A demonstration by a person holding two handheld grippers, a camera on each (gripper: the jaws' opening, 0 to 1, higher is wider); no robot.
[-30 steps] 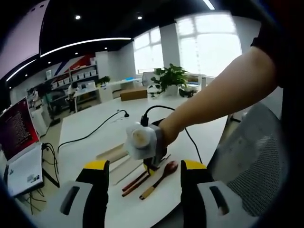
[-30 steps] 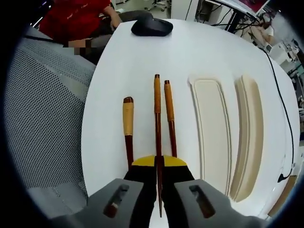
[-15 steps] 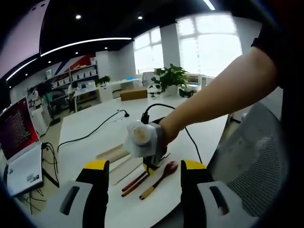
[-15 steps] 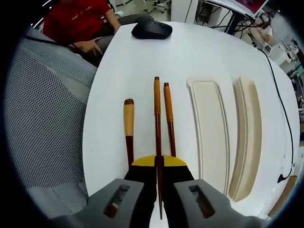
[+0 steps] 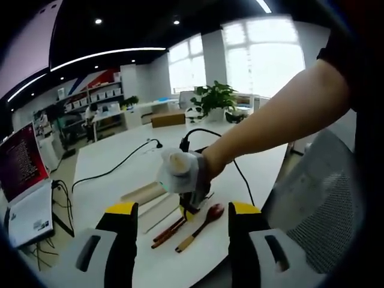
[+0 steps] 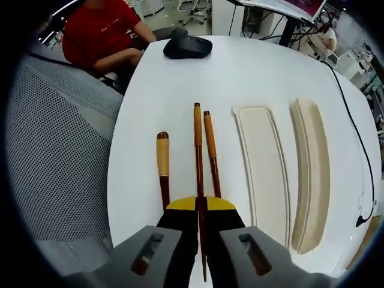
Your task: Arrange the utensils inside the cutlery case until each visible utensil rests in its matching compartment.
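The right gripper (image 6: 200,207) is clamped on one chopstick (image 6: 197,150). The left gripper (image 5: 182,211) is open, holding nothing. Beside the utensils, the cutlery case (image 6: 261,162) tray holds nothing; its lid (image 6: 313,168) lies alongside.

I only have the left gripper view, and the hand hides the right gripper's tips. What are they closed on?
Observer: The right gripper is shut on one chopstick.
Operator: Where is the other one?
Observer: The second chopstick lies on the table right beside the held one, on the case side.
Operator: Is anything in the case?
Observer: No. The nearer case piece and the farther case piece both lie bare.
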